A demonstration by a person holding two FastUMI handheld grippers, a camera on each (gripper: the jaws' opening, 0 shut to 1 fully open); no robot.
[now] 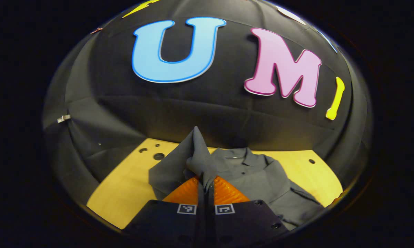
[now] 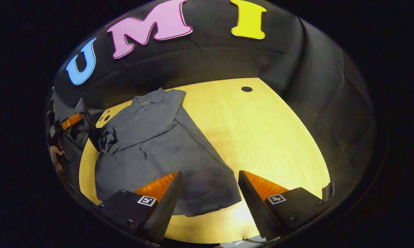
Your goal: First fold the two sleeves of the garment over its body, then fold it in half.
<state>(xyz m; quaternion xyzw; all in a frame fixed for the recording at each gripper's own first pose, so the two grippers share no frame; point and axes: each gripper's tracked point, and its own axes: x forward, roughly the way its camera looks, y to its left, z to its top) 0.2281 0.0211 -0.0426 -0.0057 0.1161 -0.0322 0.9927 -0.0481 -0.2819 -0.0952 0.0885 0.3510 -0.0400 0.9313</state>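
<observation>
The left gripper [image 1: 205, 186] pinches the grey polo shirt's [image 2: 158, 144] sleeve [image 1: 196, 151], lifted for the first fold; next, lay it across the body. The right gripper [image 2: 207, 193] hangs open near the hem.

Two wedge-shaped ribbed fingers on the left gripper [image 1: 205, 187], each set in a dark angular block with round screws and one small square black-and-white marker tile. Same build on the right gripper [image 2: 208, 193]: checkered textured inner pads [image 2: 165, 206], a marker tile per block, screws beside the tiles.
</observation>
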